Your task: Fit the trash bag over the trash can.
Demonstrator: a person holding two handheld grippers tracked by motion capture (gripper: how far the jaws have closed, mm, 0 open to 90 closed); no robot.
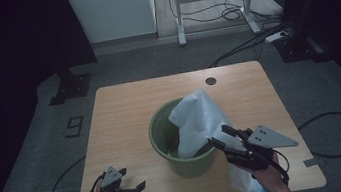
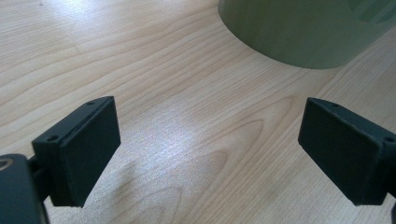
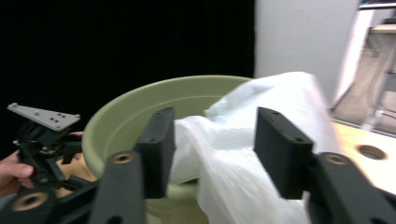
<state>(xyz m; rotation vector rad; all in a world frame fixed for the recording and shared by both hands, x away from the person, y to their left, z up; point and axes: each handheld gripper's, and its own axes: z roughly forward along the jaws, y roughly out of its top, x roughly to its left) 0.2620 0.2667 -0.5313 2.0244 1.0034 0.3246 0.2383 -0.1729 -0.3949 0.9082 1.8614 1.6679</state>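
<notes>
I see my right hand-held gripper [image 1: 221, 139] with jaws apart at the bucket [image 1: 165, 127] rim, white bag [image 1: 197, 117] between them; the left hand-held gripper [image 2: 208, 154], also apart, has free surface [image 1: 120, 113] around it.

In the high view the white bag [image 1: 201, 119] drapes over the right rim of the green bucket [image 1: 164, 139], hiding that part of the rim and much of the inside; the bucket's bottom cannot be made out. The bag's lower end runs behind the right gripper [image 1: 226, 138] and hand near the bottom right of the frame, so where it ends is unclear, and a small bluish bit at the bottom edge is too small to tell. Both forearms are cut off by the bottom edge.

In the left gripper view the bucket is cut by the top edge, leaving only its lower wall. In the right gripper view the bag is blurred, and whether it touches the jaws cannot be told.
</notes>
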